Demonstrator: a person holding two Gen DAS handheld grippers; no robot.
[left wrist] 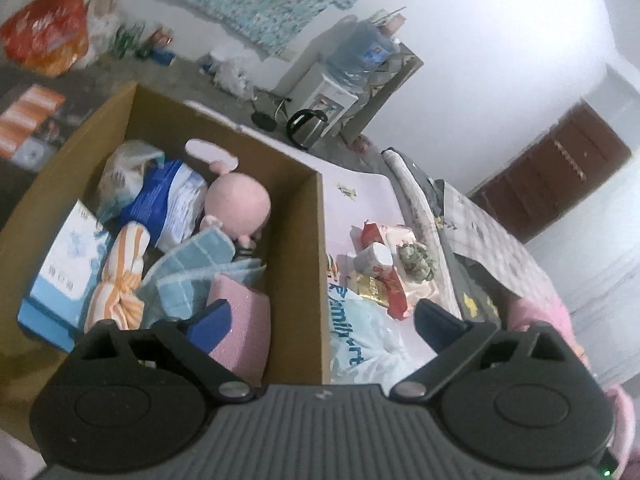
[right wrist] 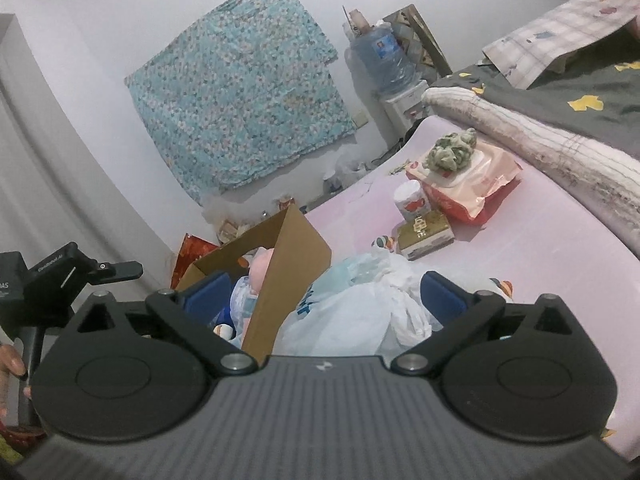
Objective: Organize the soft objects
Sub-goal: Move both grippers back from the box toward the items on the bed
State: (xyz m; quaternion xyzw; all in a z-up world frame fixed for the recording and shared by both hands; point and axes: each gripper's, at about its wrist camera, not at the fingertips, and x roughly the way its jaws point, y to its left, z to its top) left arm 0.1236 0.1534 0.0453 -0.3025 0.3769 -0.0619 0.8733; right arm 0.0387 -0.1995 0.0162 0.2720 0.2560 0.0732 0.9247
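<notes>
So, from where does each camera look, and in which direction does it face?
Left wrist: sits on the left gripper, looks down into the cardboard box and across the pink bed; only its own open fingers show.
Right wrist: sits on the right gripper, looks over the white plastic bag toward the wall; own open fingers show, plus the other gripper and a hand at the left edge.
Shared: box, pink plush toy, bag, water dispenser.
</notes>
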